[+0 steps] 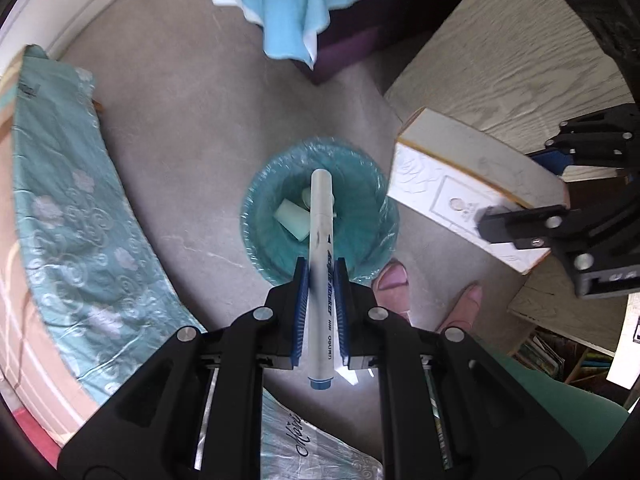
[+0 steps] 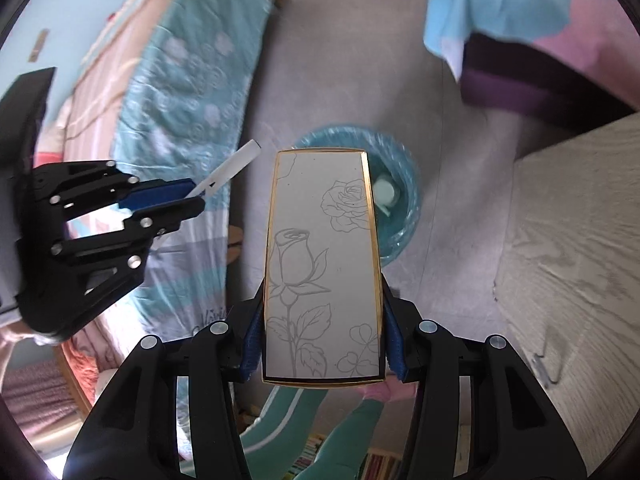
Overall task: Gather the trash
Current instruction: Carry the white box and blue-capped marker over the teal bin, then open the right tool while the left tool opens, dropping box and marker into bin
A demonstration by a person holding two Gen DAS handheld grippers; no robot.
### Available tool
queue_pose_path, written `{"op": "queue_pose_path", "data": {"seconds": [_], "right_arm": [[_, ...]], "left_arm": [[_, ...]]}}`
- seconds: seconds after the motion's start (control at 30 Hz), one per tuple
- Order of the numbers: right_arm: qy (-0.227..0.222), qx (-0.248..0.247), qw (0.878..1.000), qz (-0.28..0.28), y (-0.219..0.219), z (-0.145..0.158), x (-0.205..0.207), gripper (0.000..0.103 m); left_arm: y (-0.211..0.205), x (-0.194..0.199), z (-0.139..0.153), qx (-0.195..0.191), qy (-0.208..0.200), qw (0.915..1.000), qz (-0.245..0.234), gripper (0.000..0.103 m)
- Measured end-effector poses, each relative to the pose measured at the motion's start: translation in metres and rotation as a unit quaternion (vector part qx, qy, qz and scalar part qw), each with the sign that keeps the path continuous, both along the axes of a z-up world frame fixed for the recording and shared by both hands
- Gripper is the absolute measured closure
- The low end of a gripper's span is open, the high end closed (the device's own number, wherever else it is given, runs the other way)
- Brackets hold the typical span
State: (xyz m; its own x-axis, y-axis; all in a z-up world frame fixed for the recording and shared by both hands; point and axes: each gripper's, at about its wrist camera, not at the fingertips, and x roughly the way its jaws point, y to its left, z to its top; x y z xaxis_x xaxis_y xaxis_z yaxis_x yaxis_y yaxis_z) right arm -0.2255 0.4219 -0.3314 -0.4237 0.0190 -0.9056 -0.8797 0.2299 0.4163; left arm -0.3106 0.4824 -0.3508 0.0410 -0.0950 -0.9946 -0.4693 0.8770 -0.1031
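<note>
My left gripper (image 1: 322,270) is shut on a white marker pen (image 1: 321,216) with a blue end cap, its tip over a bin lined with a teal plastic bag (image 1: 360,184) on the floor. Pale bits of trash (image 1: 291,218) lie inside the bin. My right gripper (image 2: 322,304) is shut on a flat white box (image 2: 322,264) with gold edges and rose drawings, held above the same bin (image 2: 402,184). In the left wrist view the box (image 1: 452,192) and right gripper (image 1: 520,228) show to the right of the bin. In the right wrist view the left gripper (image 2: 192,196) and pen (image 2: 236,164) sit at the left.
A bed with a teal floral cover (image 1: 68,208) runs along the left. A wooden desk (image 1: 500,68) stands at the right, and a blue cloth (image 1: 292,4) hangs over purple furniture behind the bin. The person's pink slippers (image 1: 394,276) stand just beside the bin.
</note>
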Motion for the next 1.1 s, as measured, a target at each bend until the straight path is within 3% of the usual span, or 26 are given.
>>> {"op": "queue_pose_path", "data": {"seconds": [0.17, 0.3, 0.33, 0.4, 0.47, 0.8, 1.0, 1.1], "right_arm": [[0.003, -0.038, 0.999, 0.010, 0.008, -0.053, -0.010, 0.054], [0.001, -0.039, 0.999, 0.012, 0.014, -0.072, -0.009, 0.051], [0.000, -0.042, 0.999, 0.012, 0.014, -0.076, -0.008, 0.037], [-0.002, -0.050, 0.999, 0.010, 0.013, -0.082, -0.006, 0.026], [-0.010, -0.051, 0.999, 0.011, 0.013, -0.084, -0.003, 0.025], [-0.011, -0.051, 0.999, -0.011, 0.005, -0.086, 0.017, 0.020], [-0.014, -0.043, 0.999, 0.018, -0.002, -0.076, 0.007, 0.016], [-0.007, -0.029, 0.999, 0.019, -0.007, -0.066, 0.005, 0.014]], "left_arm": [[0.002, 0.002, -0.041, -0.013, 0.017, 0.9998, 0.005, 0.092], [-0.001, 0.007, -0.062, -0.020, 0.031, 0.9993, 0.000, 0.087], [-0.002, 0.008, -0.065, -0.020, 0.035, 0.9992, -0.002, 0.080], [-0.001, 0.008, -0.070, -0.015, 0.040, 0.9991, -0.002, 0.070], [0.000, 0.006, -0.071, -0.015, 0.041, 0.9991, 0.002, 0.061], [0.000, 0.001, -0.063, -0.002, 0.047, 0.9988, -0.011, 0.046], [0.000, -0.008, -0.054, 0.004, 0.051, 0.9985, -0.021, 0.039], [0.000, -0.011, -0.047, 0.006, 0.050, 0.9985, -0.019, 0.031]]}}
